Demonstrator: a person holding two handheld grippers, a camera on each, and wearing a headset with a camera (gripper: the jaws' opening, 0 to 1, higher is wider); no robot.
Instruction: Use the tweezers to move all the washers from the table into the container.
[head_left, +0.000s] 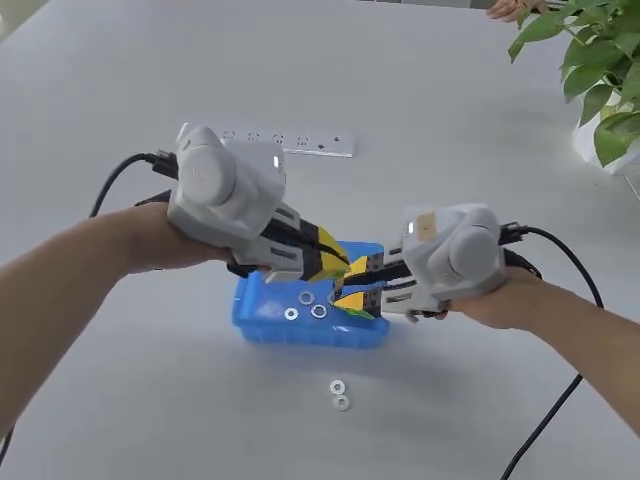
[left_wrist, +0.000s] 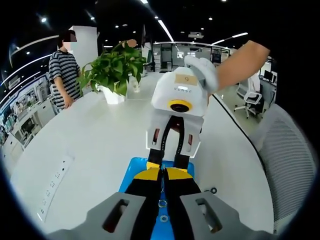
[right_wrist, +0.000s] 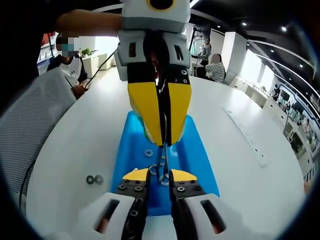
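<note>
Both grippers meet nose to nose over the blue container (head_left: 300, 337), so whatever the tweezers drop should land inside.

Left gripper (left_wrist: 161, 173): jaws pressed together on the tweezers (right_wrist: 162, 157), a thin metal strip running out of its yellow tips and pointing down at the tray floor.

Right gripper (right_wrist: 160, 176): jaws nearly together, a narrow gap, with the tweezers' end sitting between them. Cannot tell if they actually pinch it or just bracket it. My guess is it steadies or squeezes the tweezers while the left carries them.

Washers: small flat silver rings. About three washers in the container (head_left: 305, 297) lie scattered and apart on the floor. Two loose washers (head_left: 337, 386) sit side by side on the grey worktop (head_left: 450, 100), near the container's front wall. No washer visible in the tweezers' tips, though they are too small to be sure.

Task part done; two rings left.
</note>
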